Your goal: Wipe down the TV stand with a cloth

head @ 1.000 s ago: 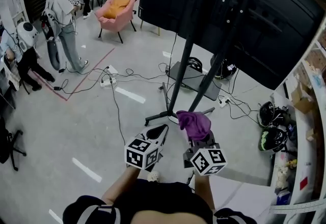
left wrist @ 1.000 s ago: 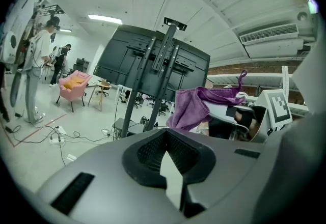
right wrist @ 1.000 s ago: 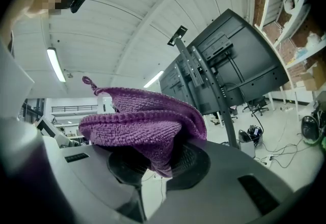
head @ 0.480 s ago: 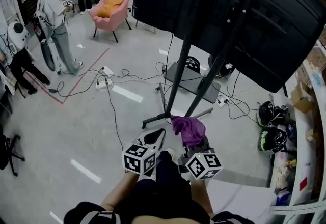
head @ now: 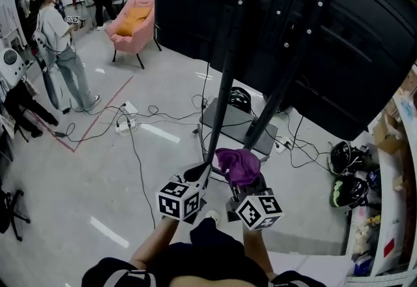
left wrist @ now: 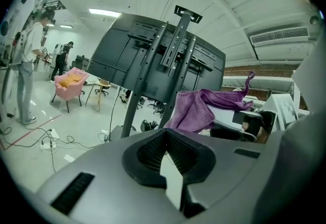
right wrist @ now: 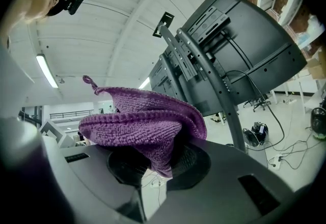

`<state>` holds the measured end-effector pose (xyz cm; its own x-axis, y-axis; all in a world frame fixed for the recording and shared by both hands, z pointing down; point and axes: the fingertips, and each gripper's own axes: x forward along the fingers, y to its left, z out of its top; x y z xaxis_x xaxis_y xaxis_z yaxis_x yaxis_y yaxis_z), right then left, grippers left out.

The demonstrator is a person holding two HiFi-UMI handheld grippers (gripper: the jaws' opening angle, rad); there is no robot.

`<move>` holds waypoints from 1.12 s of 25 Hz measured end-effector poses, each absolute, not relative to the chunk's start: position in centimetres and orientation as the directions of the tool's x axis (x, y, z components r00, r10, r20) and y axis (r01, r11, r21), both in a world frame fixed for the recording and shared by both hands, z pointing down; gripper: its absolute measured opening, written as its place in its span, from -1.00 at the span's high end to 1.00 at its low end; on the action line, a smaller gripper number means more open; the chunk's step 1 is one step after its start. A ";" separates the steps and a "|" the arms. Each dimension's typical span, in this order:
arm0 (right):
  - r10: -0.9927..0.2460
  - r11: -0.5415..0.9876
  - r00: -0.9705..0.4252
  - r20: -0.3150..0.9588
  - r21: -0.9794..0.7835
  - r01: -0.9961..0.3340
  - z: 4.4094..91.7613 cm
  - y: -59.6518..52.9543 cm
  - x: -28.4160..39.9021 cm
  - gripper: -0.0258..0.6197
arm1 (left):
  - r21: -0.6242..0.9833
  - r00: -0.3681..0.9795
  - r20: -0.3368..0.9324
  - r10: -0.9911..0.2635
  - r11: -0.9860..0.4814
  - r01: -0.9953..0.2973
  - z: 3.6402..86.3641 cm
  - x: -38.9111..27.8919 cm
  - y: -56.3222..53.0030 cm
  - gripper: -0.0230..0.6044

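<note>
The right gripper point(head: 245, 182) is clamped on a bunched purple cloth point(head: 238, 164), whose folds spill over both jaws and show plainly in its own view point(right wrist: 143, 122). The left gripper point(head: 198, 173) sits just beside it on the left, jaws drawn together with nothing between them. Both hover near the foot of the TV stand point(head: 225, 87), whose two dark poles rise slanting to the back of the big black screen point(head: 319, 31). The screen's lower edge hangs over the stand's base plate point(head: 242, 122). Loose cables point(head: 133, 124) trail left from there across the pale floor. To the right, helmets point(head: 345, 175) and a shelf edge point(head: 391, 168) crowd in. On the left the floor opens wide toward a person point(head: 57, 51) and a pink armchair point(head: 130, 19) far back.
</note>
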<state>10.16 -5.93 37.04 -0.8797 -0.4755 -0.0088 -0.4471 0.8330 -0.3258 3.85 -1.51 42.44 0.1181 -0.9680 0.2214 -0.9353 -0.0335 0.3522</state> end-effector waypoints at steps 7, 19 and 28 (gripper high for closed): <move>-0.465 0.849 -0.885 -0.025 -0.295 -0.437 35.8 -13.7 7.5 0.72 | 0.347 0.127 0.193 -0.973 -0.054 -0.936 40.7 1.9 -10.1 0.91; -0.413 0.879 -0.910 -0.018 -0.267 -0.394 35.7 -21.2 4.2 0.72 | 0.369 0.127 0.192 -0.973 -0.048 -0.928 40.8 0.0 -18.2 0.91; -0.347 0.919 -0.932 -0.102 -0.234 -0.317 31.1 -21.5 -0.2 0.72 | 0.380 0.104 0.163 -0.981 -0.035 -0.925 37.7 -4.0 -19.1 0.91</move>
<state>-0.23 -21.48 31.05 -0.9322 -0.3472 -0.1021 -0.3167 0.9192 -0.2341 -4.02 -19.08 37.71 0.1036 -0.9811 0.1632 -0.9245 -0.0345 0.3795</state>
